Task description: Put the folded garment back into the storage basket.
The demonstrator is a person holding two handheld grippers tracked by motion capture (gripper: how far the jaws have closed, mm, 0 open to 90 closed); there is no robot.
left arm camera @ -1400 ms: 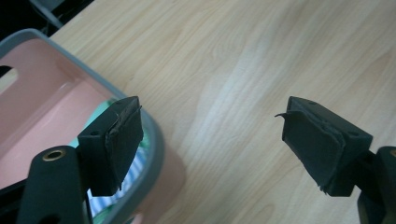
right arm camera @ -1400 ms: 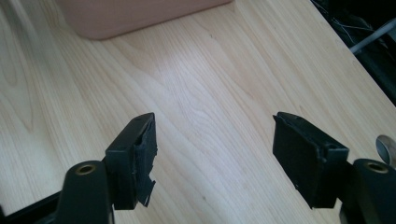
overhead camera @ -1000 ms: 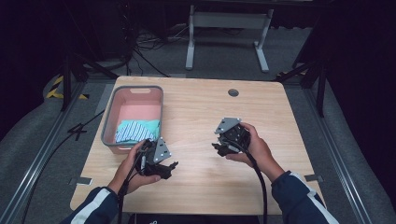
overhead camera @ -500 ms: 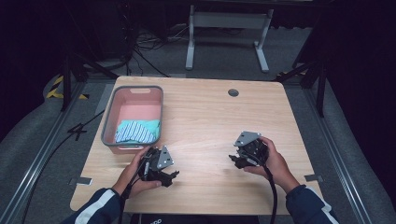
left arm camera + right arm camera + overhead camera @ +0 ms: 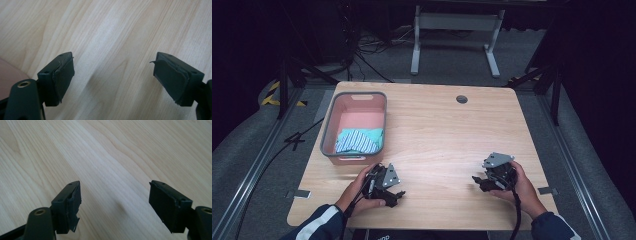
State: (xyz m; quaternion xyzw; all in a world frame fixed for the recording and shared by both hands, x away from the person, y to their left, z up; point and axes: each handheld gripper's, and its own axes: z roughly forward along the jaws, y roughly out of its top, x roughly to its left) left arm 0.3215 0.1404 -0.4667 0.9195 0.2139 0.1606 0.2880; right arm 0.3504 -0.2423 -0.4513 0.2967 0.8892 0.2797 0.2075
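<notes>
A hand rests my left gripper [image 5: 397, 196] low on the wooden table [image 5: 437, 130] near its front edge, just in front of a pink basket [image 5: 332, 125]. In the left gripper view this left gripper [image 5: 113, 72] stands open, with bare wood between its pads. My right gripper [image 5: 477, 181] is held close to the table at the front right. Seen from the right gripper view, the right gripper [image 5: 115, 200] is open too and holds nothing. A striped teal and white cloth [image 5: 359, 140] lies inside the basket.
A round cable hole [image 5: 462, 99] sits near the table's far edge. Beyond the table stand a white metal frame [image 5: 452, 30] and dark cables on the grey floor. A corner of the pink basket [image 5: 10, 75] shows at the left of the left gripper view.
Both grippers have drawn back toward the table's front edge. The right one also moved to the right. Both stay open.
</notes>
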